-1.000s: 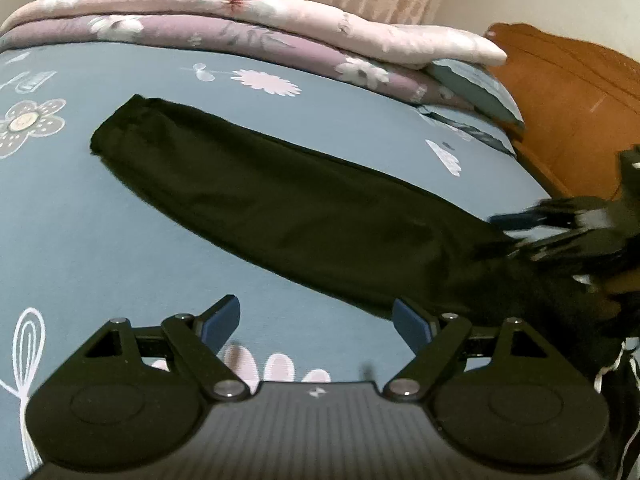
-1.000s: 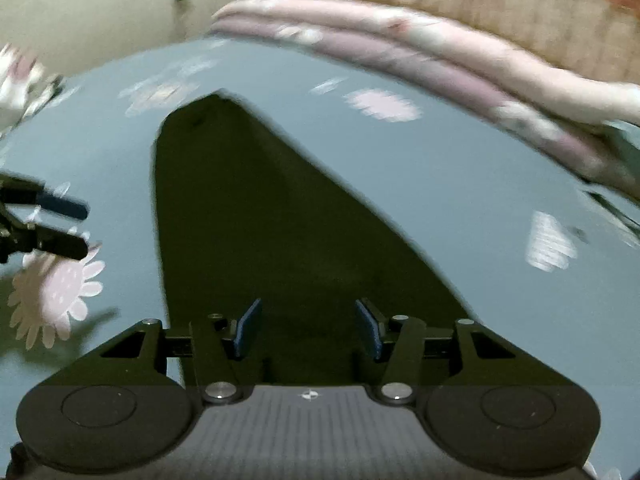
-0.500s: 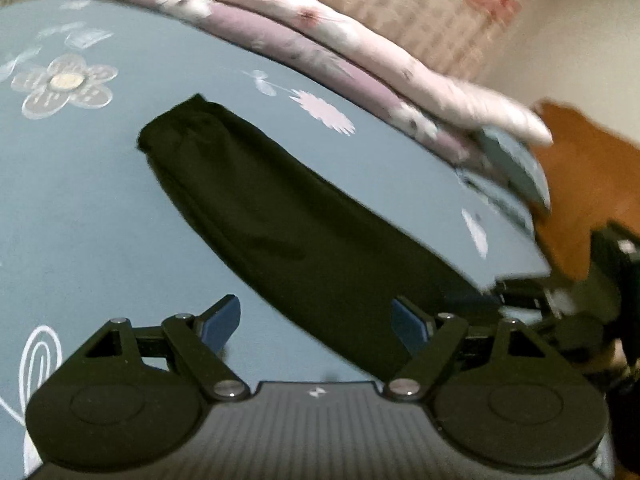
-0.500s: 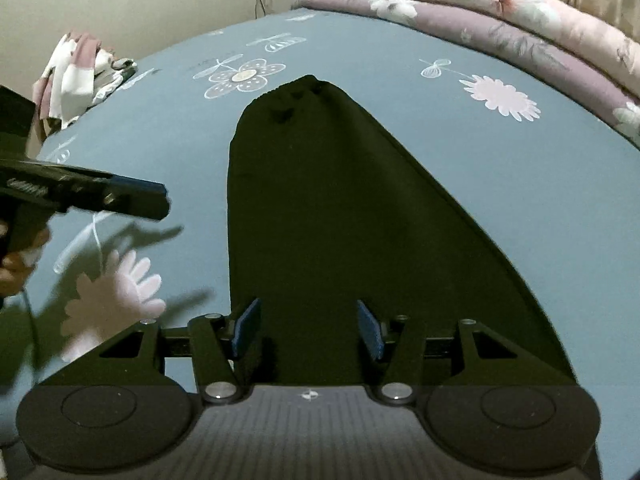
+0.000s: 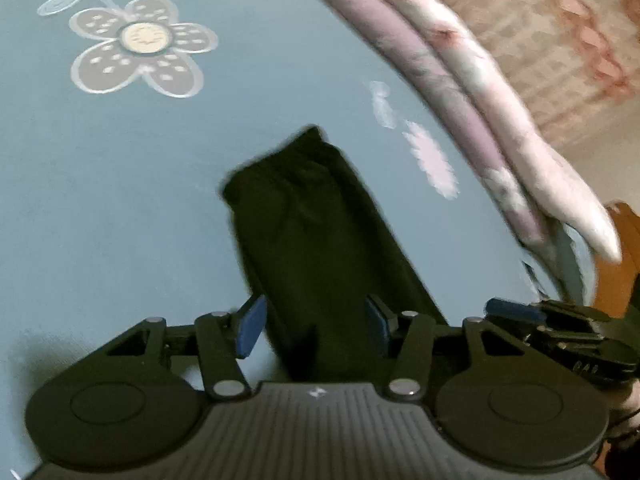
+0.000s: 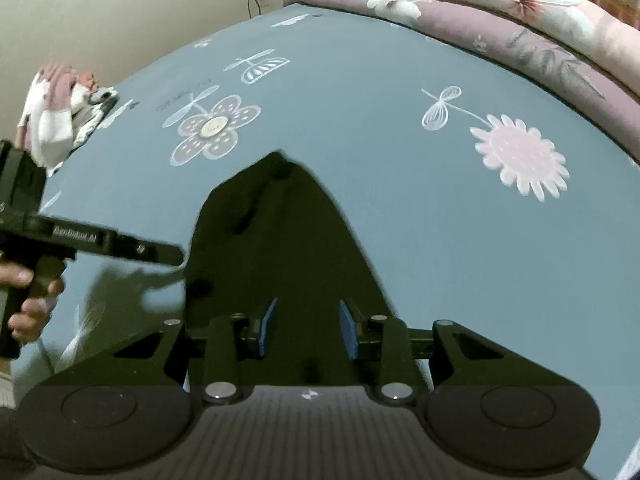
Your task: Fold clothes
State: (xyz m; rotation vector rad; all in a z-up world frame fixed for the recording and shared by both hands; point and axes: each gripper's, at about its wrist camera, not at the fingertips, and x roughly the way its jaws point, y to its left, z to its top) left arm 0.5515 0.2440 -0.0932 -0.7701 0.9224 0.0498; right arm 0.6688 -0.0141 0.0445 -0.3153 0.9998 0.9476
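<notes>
Nearest, in the left wrist view, the left claw has its blue pads apart; its jaws have just been closing, and the near end of the black garment lies between them, with a strip of sheet showing between the left pad and the cloth edge. Whether the right pad touches the cloth cannot be told.

In the right wrist view the right claw also stands with its pads apart, jaws just closing, over the wide near end of the same black garment; dark cloth fills the gap, and pad contact cannot be told. To its left the left claw, gripped by a hand, reaches the garment's left edge.

The garment lies flat on the blue flowered bed sheet, narrowing to a gathered far end. Bare sheet surrounds it left, right and beyond.

Farther off, folded quilts border the sheet's far right edge, a bundle of cloth sits at the far left edge, and a wooden headboard shows past the quilts.
</notes>
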